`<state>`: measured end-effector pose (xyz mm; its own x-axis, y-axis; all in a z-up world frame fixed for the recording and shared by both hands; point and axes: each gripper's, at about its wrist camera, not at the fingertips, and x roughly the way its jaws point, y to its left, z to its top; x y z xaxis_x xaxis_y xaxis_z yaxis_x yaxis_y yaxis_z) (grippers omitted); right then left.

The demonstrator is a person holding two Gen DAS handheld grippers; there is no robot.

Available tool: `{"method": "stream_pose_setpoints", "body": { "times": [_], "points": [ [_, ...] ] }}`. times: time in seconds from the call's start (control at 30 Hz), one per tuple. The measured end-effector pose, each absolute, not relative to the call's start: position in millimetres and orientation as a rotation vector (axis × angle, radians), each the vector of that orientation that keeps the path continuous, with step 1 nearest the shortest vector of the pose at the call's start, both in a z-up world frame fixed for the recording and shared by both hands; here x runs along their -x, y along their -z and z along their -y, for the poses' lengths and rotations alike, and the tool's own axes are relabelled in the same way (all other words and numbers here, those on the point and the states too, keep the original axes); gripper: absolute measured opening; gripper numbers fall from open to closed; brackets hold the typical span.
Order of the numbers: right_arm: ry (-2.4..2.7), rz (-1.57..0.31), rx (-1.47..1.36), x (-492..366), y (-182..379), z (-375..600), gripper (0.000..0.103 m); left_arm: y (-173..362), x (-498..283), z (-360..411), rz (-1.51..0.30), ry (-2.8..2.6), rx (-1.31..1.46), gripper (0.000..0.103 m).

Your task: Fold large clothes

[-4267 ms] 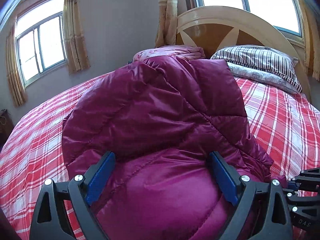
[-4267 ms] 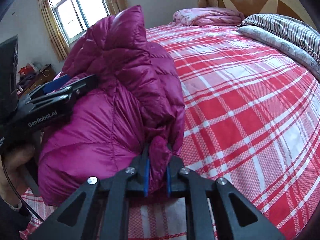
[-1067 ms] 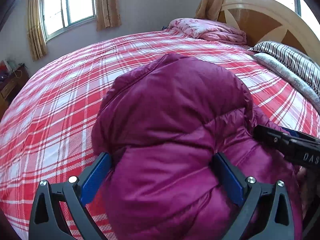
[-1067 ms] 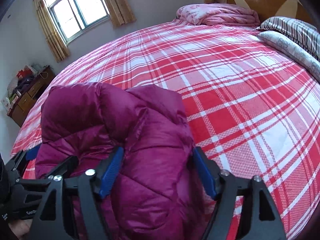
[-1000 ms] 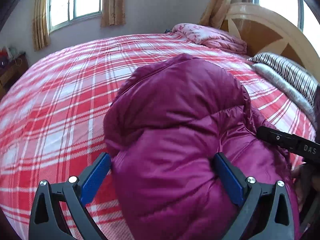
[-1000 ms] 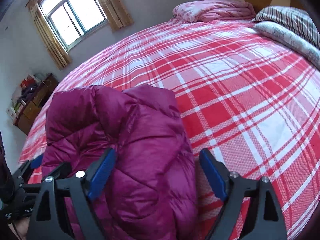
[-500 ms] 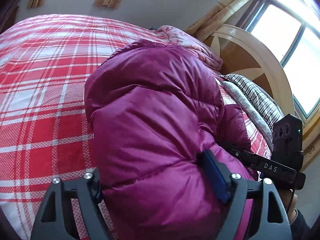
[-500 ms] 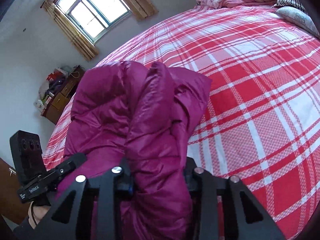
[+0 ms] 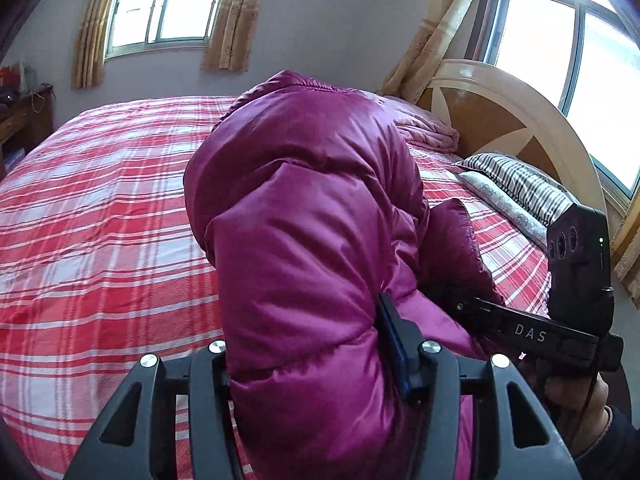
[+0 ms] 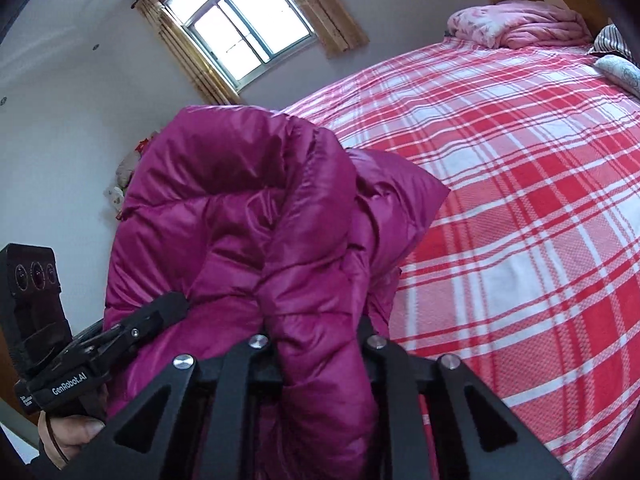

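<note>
A magenta quilted down jacket (image 9: 304, 208) is bundled and held up above the red plaid bed (image 9: 96, 216). My left gripper (image 9: 308, 344) is shut on a thick fold of the jacket's lower edge. My right gripper (image 10: 320, 336) is shut on another fold of the jacket (image 10: 248, 208). The right gripper's body also shows in the left wrist view (image 9: 532, 332) at the right, pressed into the jacket. The left gripper's body shows in the right wrist view (image 10: 120, 340) at the lower left. The fingertips of both are buried in the fabric.
A folded pink blanket (image 10: 520, 24) and striped pillows (image 9: 520, 188) lie by the wooden headboard (image 9: 508, 120). A dresser with clutter (image 9: 20, 116) stands by the far wall. Curtained windows (image 10: 248, 36) are behind the bed.
Both grippers have closed onto the jacket; about a second ago they were open around it. The bundle has been lifted off the bed and both views have tilted upward.
</note>
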<state>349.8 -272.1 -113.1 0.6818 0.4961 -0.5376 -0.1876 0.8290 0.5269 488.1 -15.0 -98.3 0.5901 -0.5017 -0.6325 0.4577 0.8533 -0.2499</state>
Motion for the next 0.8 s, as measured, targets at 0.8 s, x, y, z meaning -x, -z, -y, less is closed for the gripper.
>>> {"method": "stream_pose_setpoints", "body": {
  "times": [0.8],
  "points": [
    [-0.698, -0.795, -0.362, -383.9, 116.8, 72.0, 0.019, 91.8, -442.6, -162.4, -0.728, 0.258, 0.111, 0.052]
  ]
}}
